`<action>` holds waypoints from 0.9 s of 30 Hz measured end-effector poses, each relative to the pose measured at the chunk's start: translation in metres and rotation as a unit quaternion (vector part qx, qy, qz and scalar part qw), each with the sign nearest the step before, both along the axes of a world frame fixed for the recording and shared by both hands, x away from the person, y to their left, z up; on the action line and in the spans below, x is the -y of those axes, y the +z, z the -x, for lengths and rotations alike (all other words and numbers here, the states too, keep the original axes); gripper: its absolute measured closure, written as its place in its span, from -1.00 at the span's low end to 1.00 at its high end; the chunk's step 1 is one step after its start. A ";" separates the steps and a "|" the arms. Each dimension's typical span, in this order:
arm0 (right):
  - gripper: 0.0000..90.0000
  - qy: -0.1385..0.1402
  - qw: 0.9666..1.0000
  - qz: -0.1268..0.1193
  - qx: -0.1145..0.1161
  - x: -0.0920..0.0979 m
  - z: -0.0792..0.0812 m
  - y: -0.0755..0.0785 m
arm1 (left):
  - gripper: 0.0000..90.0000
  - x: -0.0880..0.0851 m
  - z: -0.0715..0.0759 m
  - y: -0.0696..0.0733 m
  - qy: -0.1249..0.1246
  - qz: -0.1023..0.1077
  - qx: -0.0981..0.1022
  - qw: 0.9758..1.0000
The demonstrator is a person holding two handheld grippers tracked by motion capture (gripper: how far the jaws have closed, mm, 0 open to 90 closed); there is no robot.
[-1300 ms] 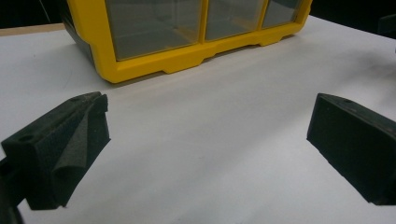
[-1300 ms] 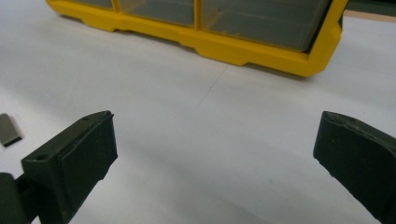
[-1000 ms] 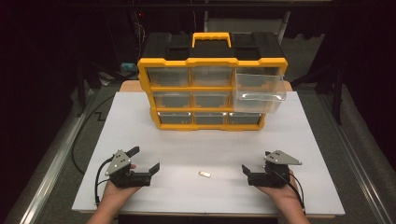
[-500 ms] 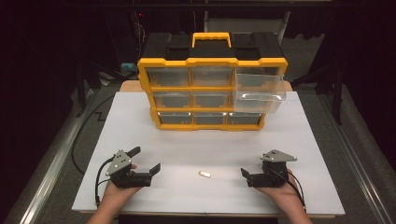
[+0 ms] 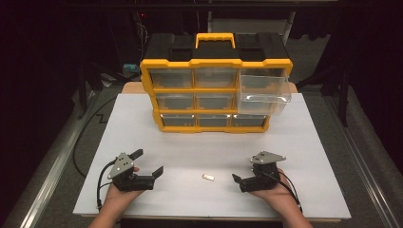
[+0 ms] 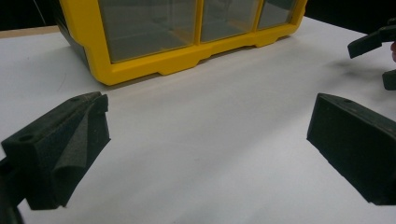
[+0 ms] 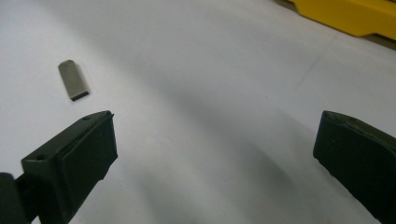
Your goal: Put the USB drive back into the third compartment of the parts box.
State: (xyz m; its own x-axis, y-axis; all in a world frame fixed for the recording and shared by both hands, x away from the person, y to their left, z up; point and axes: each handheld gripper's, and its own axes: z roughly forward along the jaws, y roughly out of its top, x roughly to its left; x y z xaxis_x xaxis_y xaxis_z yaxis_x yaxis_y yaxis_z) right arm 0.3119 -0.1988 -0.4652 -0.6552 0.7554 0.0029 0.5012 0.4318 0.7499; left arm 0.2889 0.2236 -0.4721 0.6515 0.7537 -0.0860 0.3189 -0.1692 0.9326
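A small flat silver metal piece lies on the white table between my two grippers. My right gripper rests just right of it, open, with the piece lying apart beyond its left jaw. On the piece's other side, further off, my left gripper is held open over bare table. A yellow and black drawer organizer stands at the back. Its top right clear drawer is pulled out. The right gripper's fingers show at the top right of the left gripper view.
The white table ends close to my hands at the front. A black cable runs off its left side. The organizer's yellow base shows at the top right of the right gripper view.
My right gripper has slid a little to the left, closer to the metal piece. The left gripper has stayed in place.
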 end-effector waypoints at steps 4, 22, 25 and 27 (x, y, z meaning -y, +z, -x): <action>-1.00 0.015 1.000 0.006 0.002 -0.011 -0.002 0.000 | -0.99 0.000 0.000 0.000 -0.001 0.000 0.001 1.000; -0.86 0.073 0.997 0.016 -0.008 -0.049 -0.010 -0.003 | -0.99 0.000 0.001 0.000 -0.002 -0.001 0.002 1.000; -0.80 0.082 0.996 0.017 -0.009 -0.055 -0.013 -0.003 | -0.99 0.000 0.000 0.000 -0.001 -0.001 0.002 1.000; -0.76 0.089 0.996 0.016 -0.009 -0.058 -0.014 -0.003 | -0.99 0.000 0.000 0.000 -0.001 -0.002 0.002 1.000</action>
